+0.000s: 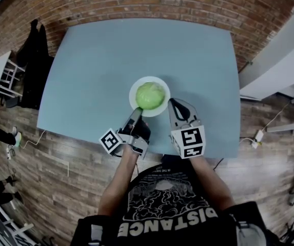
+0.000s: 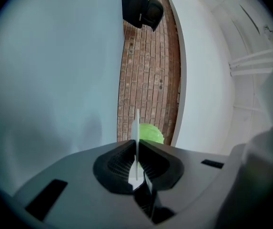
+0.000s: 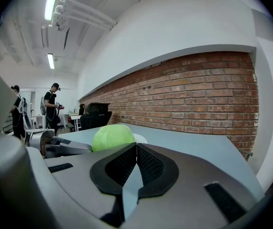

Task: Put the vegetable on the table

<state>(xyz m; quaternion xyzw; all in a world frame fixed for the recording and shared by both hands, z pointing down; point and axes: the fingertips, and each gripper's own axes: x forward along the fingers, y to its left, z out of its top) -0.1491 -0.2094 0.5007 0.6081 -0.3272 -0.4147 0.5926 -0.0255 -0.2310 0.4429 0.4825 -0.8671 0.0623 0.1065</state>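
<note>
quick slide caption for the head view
Left gripper grips the rim of a white plate carrying a green cabbage; right gripper, shut and empty, beside it.

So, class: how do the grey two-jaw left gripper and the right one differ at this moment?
The left gripper is clamped on the rim of the white round plate; the right gripper is shut on nothing. The left gripper is rolled onto its side; the right gripper sits level. Both point towards the green round cabbage on the plate.
</note>
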